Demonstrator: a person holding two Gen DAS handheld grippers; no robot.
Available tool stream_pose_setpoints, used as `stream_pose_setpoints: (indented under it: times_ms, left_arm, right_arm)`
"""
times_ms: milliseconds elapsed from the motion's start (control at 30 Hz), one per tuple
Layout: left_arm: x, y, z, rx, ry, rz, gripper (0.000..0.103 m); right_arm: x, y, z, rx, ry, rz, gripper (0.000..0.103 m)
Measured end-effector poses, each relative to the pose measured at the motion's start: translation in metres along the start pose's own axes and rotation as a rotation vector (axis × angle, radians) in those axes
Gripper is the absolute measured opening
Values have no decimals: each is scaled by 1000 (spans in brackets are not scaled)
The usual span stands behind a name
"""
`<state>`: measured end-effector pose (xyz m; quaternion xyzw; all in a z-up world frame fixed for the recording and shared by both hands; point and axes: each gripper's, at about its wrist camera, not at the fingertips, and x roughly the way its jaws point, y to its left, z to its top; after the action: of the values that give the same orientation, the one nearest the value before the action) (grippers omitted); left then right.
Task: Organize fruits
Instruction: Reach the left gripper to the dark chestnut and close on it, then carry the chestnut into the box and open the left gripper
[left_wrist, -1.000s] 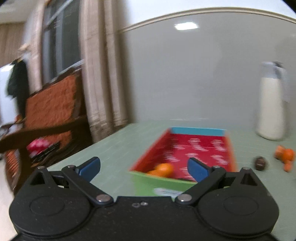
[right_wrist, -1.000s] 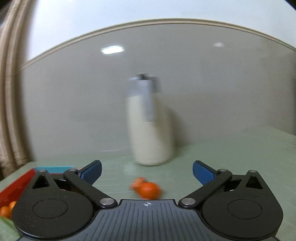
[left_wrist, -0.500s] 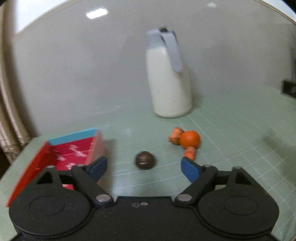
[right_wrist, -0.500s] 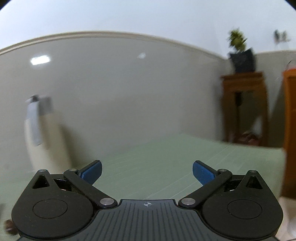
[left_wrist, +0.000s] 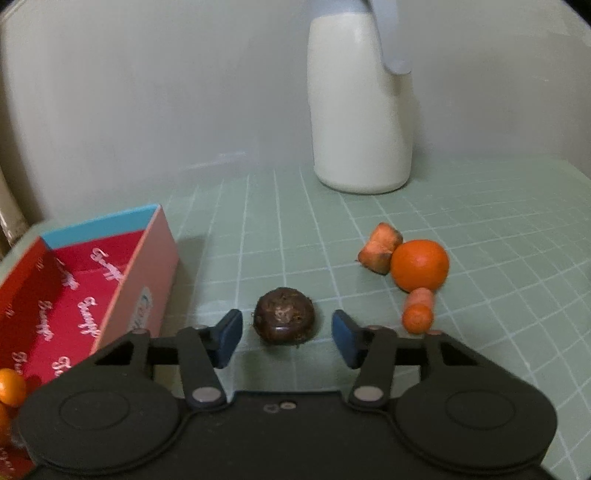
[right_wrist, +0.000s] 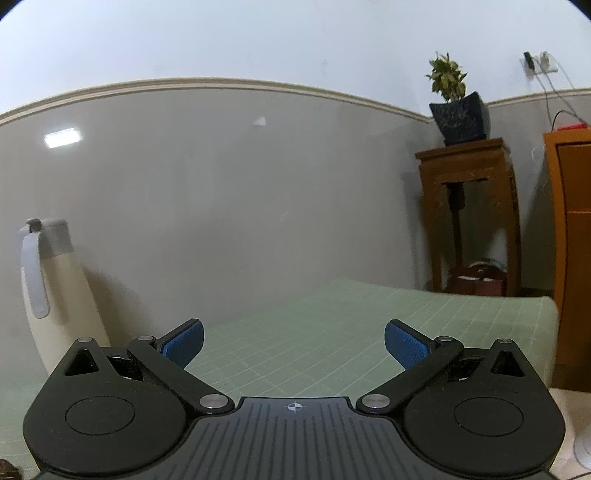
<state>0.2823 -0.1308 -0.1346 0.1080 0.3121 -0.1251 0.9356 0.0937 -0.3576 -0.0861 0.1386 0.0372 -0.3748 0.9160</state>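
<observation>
In the left wrist view a dark brown round fruit (left_wrist: 284, 320) lies on the green grid mat between the open fingers of my left gripper (left_wrist: 286, 338); the pads stand apart from it on both sides. To its right lie an orange (left_wrist: 420, 264) and two carrot pieces (left_wrist: 379, 248) (left_wrist: 418, 311). A red open box (left_wrist: 77, 291) at the left holds a small orange (left_wrist: 11, 387). My right gripper (right_wrist: 293, 345) is open and empty above the bare mat.
A tall cream jug with a grey handle (left_wrist: 360, 99) stands at the back by the wall; it also shows in the right wrist view (right_wrist: 51, 295). Past the table's right end stand a wooden stand (right_wrist: 469, 218) with a potted plant (right_wrist: 454, 99) and an orange cabinet (right_wrist: 572, 251).
My left gripper swung right from the box and came down around the dark fruit, its fingers narrowing. My right gripper swung right, away from the jug and orange, then held still.
</observation>
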Motion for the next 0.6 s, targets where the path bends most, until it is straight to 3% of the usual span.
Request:
stream_pose_setpoints:
  times_ms: [133,367,600]
  left_arm:
    - [7,4,0,-26,-1,-23,30]
    - [-3,8,-2,-76,-21,-13,29]
    - [-43,26,3,-117,-108,64,29]
  right_arm:
    - [-3,7,-1,-9,3,32,103]
    - [-4,11,-4,-10,5,62,103]
    - [-7,17,-5,-16,3,66,103]
